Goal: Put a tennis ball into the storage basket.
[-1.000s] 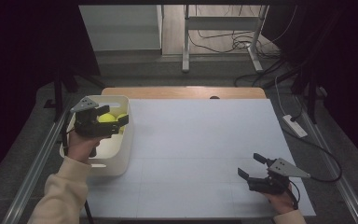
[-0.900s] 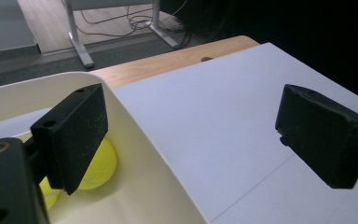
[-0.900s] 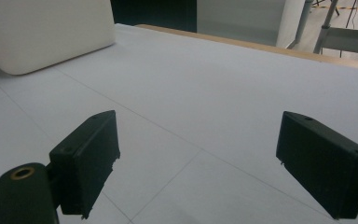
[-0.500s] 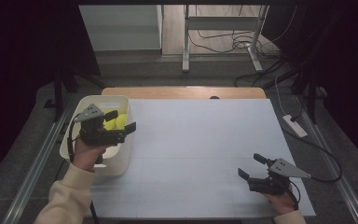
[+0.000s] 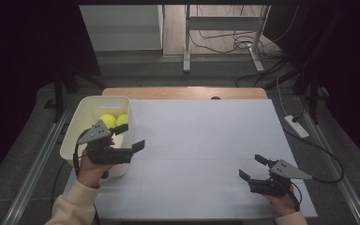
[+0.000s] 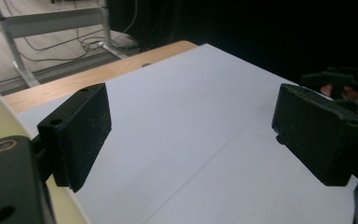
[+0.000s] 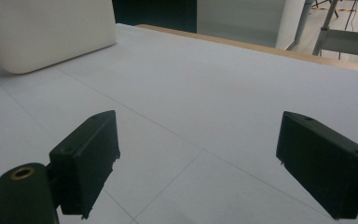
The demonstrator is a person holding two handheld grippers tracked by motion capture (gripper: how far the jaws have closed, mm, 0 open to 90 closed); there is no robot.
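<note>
Two hand-held grippers are sitting nearest me, one in each hand. My right hand-held gripper [image 5: 254,168] is resting low over the near right part of the surface [image 5: 201,140], well apart from everything else; in the right gripper view its jaws are standing wide with only bare white sheet between them, holding nothing. My left hand-held gripper [image 5: 131,136] is hovering at the near left, just at the inner wall of the bin [image 5: 82,117], jaws pointing across toward the middle of the surface. Its jaws have just been closing a little, yet in the left gripper view they are still gaping broadly, with nothing between them but white sheet, and the cream rim of the bin is showing at that view's lower left edge. Farther back, two yellow balls [image 5: 114,120] are lying side by side inside the bin, toward its far end, just beyond the left gripper's grey plate. Beyond the white sheet, a strip of wood [image 5: 183,93] is running along the far edge.
</note>
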